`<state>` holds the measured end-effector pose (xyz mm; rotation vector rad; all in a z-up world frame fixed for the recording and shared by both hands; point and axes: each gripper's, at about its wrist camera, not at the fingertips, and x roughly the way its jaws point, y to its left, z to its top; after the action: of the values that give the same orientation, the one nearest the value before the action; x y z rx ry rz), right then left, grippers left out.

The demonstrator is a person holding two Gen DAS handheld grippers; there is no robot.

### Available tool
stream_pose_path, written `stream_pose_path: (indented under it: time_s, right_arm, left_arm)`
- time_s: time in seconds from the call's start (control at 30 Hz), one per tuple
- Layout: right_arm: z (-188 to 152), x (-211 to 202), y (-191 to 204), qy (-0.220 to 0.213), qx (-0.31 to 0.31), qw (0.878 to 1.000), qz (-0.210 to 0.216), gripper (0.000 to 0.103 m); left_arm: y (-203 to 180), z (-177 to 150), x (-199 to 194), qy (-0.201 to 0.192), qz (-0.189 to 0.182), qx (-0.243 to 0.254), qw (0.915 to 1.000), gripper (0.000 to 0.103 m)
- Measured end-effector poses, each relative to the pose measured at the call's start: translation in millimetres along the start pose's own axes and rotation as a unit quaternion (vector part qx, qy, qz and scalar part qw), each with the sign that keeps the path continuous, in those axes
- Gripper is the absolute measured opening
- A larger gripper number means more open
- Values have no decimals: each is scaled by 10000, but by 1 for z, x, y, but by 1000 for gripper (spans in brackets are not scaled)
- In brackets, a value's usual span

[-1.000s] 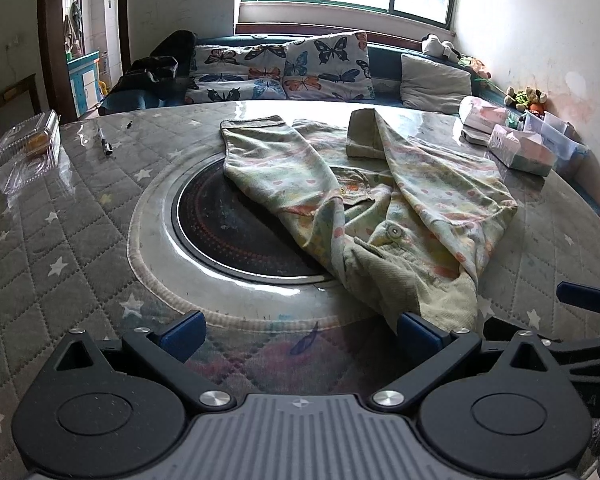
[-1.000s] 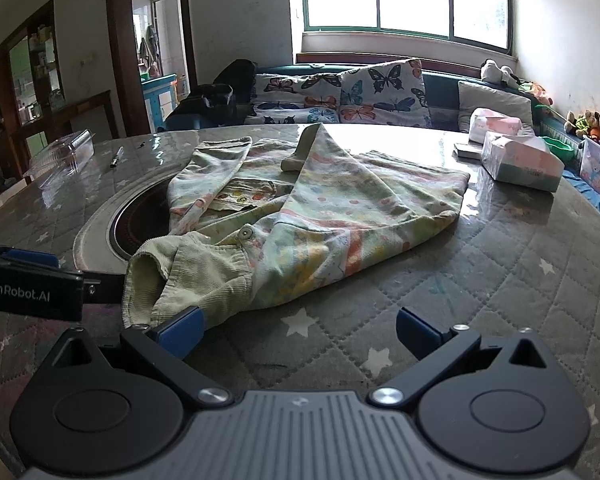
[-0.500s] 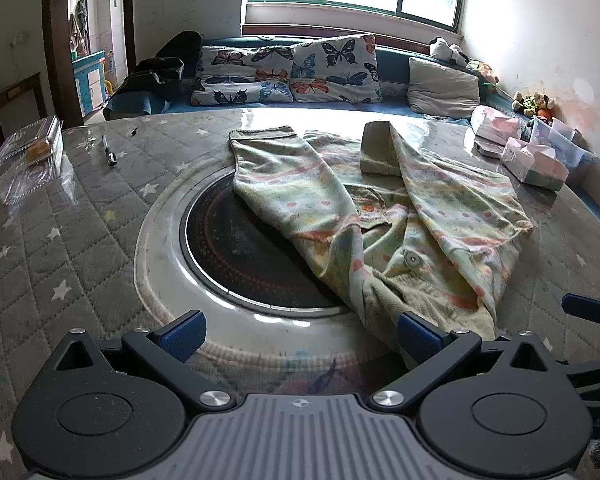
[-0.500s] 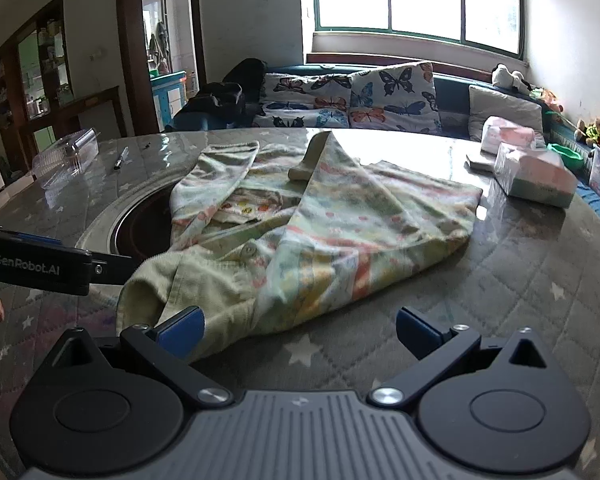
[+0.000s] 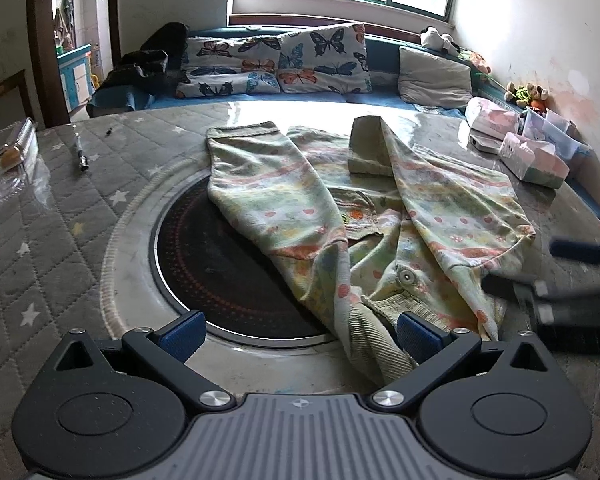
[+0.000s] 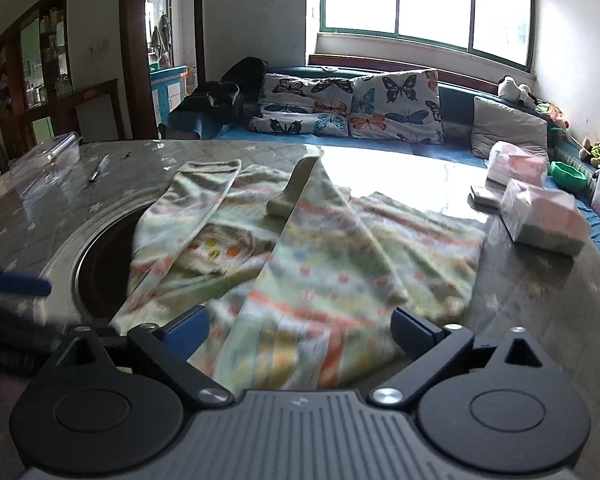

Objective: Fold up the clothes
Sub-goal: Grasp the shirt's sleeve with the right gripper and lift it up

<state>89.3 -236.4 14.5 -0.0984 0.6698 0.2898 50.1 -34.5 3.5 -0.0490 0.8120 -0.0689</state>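
Reaching: both grippers come in low over the near edge of the trousers; I judge this the approach to a first grasp, with no fold yet made.
Table (image 5: pixel 52 240): round and wide, under a quilted star cover, with a dark glass ring set in its middle.
Trousers (image 5: pixel 380 216): pale green with a coloured print, spread loosely across the table's middle, one leg over the dark ring toward 11 o'clock, the other toward 1 o'clock with its cuff turned back, the ribbed waistband bunched at 6 o'clock.
Right gripper (image 6: pixel 300 330): jaws wide and closing, cloth between them, but the pads are not yet pressing on it; the view is blurred.
Left gripper (image 5: pixel 300 334): jaws spread wide, the waistband lying just inside its right-hand finger, nothing pinched.
Boxes (image 5: pixel 534 162): two or three at 2 o'clock, well apart from the cloth.
Clear container (image 5: pixel 8 164): at 9 o'clock near the rim.
Pen (image 5: pixel 80 152): at 10 o'clock, near the rim.
Next move: probably calls for each gripper to pinch a corner of the waistband, both layers, before lifting; a thick bunch could slip.
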Motion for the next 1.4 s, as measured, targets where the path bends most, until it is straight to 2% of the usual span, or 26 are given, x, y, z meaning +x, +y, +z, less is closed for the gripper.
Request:
stream_pose_path:
  time_s: [0.3, 0.57, 0.77, 0.9, 1.03, 1.2, 1.4]
  right_arm:
    - [60, 61, -15, 18, -13, 9999, 107, 79]
    - [102, 126, -16, 274, -78, 9995, 167, 63]
    - [116, 167, -25, 461, 104, 9989, 28, 47]
    - [116, 179, -31, 542, 243, 9982, 81, 23]
    - [114, 174, -39, 442, 352, 9984, 102, 5]
    - [115, 134, -55, 54, 494, 9988, -30, 3]
    - [108, 62, -81, -499, 633, 9963, -286, 3]
  left_arm:
    - [2, 0, 13, 145, -138, -17, 9998, 103]
    - [0, 0, 18, 197, -302, 40, 9993, 103]
    - [1, 1, 22, 245, -321, 35, 9992, 103]
    - [2, 1, 24, 253, -333, 31, 9991, 103]
    - [2, 2, 25, 245, -318, 26, 9992, 103]
    - [0, 4, 24, 193, -276, 39, 9994, 103]
    - [-6, 8, 19, 64, -221, 104, 9997, 103]
